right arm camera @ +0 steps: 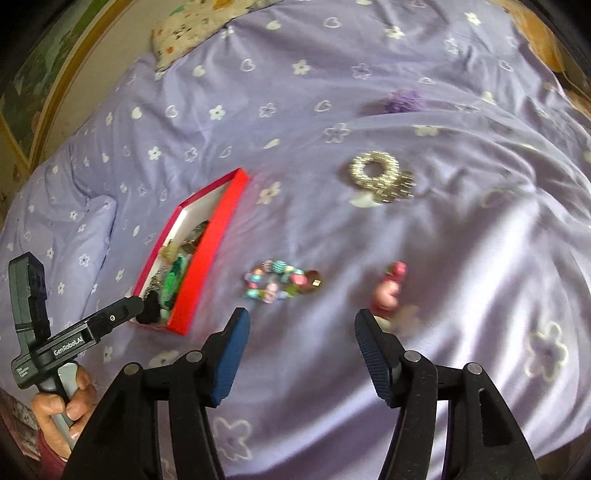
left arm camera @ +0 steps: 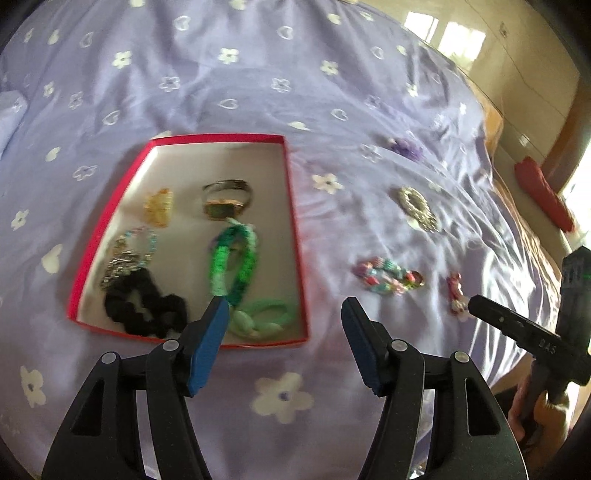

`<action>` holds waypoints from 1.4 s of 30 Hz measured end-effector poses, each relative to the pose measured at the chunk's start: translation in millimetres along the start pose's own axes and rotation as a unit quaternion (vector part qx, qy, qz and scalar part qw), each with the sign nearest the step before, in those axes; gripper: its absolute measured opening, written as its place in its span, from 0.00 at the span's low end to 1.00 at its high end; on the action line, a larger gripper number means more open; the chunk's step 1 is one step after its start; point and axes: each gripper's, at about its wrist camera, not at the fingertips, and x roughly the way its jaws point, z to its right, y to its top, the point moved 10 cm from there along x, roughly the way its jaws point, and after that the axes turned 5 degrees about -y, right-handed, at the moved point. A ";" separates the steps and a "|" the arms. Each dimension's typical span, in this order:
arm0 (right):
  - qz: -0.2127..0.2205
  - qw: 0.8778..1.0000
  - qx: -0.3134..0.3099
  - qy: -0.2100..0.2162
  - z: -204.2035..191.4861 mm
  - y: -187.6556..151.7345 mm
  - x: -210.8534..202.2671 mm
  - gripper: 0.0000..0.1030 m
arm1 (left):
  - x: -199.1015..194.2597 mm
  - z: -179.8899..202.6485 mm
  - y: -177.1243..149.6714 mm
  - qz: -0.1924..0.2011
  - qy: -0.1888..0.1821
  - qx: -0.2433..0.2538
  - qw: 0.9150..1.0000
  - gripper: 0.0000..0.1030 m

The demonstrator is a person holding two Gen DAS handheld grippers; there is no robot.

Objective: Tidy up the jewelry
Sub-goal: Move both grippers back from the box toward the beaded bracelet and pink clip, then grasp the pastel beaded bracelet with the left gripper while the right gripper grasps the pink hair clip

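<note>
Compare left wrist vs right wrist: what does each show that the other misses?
Left wrist only: the open top of the red box, with its contents laid out: watch, black scrunchie, green braided bracelet. Also a red object at the bed's edge.

Right wrist only: a patterned pillow at the far side and the hand on the left gripper's handle. The box is seen side-on, its contents mostly hidden.

Both: purple bedspread, beaded bracelet, silver bracelet, pink clip, purple scrunchie, each gripper open and empty.

Soft lilac cotton bedspread (right arm camera: pixel 332 229), faintly sheeny; matt red cardboard box (left arm camera: pixel 293 221); shiny metal watch (left arm camera: pixel 225 201); glossy plastic bead bracelet (right arm camera: pixel 280 282).
</note>
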 end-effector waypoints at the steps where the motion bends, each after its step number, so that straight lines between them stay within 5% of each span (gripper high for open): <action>1: 0.001 1.000 0.003 -0.002 4.5 -0.5 -1.7 0.60 | 1.9 5.8 -0.2 -0.002 -0.003 0.005 1.000 0.61; 31: -0.015 0.998 -0.031 -0.055 37.6 2.4 37.5 0.53 | 106.0 71.1 12.9 -0.084 0.008 0.122 0.989 0.62; 36: -0.008 0.996 -0.039 -0.075 46.6 2.2 39.1 0.28 | 121.0 75.9 5.8 -0.095 0.011 0.139 0.986 0.46; 38: -0.006 0.996 -0.032 -0.080 52.0 3.3 38.2 0.16 | 121.8 83.7 2.9 -0.098 -0.009 0.149 0.984 0.18; 42: -0.001 0.997 -0.019 -0.074 53.9 5.3 35.2 0.10 | 119.1 90.4 0.9 -0.092 -0.008 0.166 0.982 0.13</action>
